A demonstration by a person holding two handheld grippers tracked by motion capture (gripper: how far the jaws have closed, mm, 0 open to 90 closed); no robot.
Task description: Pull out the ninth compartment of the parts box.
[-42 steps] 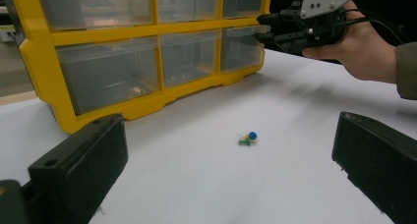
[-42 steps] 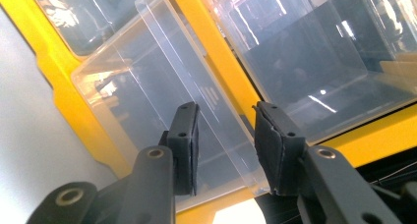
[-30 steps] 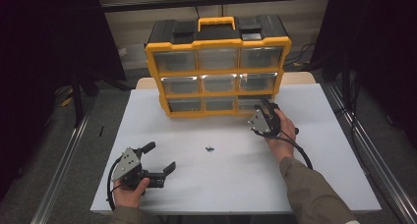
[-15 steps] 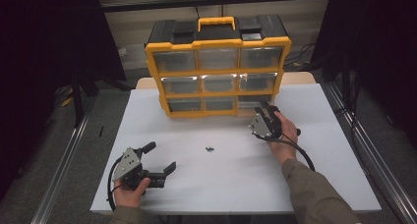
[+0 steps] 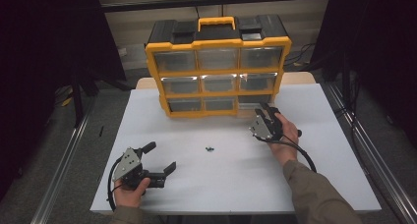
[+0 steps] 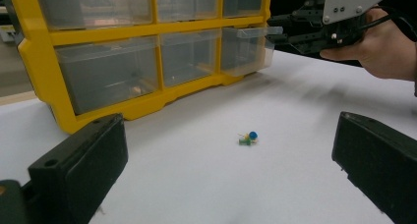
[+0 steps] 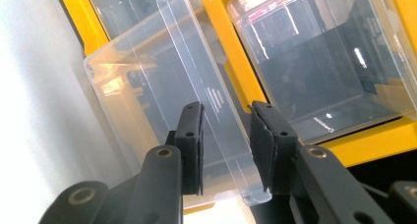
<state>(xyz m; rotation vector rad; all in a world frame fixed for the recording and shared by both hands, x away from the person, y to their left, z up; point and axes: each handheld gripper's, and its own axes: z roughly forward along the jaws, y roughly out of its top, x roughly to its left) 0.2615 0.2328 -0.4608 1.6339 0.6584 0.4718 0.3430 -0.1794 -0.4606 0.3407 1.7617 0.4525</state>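
**Ana:** Where is the drawer [image 7: 147, 86] the person is working on?

**Ben:** It is the bottom right one in the yellow drawer box [image 5: 216, 73]. It sticks partway out at the front. The right tool [image 7: 223, 121] has its two jaws on each side of the drawer's front lip. It is hard to tell if the pads are squeezing it.

**Ana:** How will it handle?

**Ben:** It is thin, clear plastic and looks empty, so it is probably light. It is smooth too, so it may slip. The front lip is the best place to hold it.

**Ana:** And the left tool [image 5: 161, 155]?

**Ben:** It is wide open and holds nothing, low on the white worktop [image 5: 305, 150].

**Ana:** How many things are there?

**Ben:** There are nine drawers, three rows of three. There are two tools. There is one tiny heap of blue and green bits [image 6: 248, 138], too small to count.
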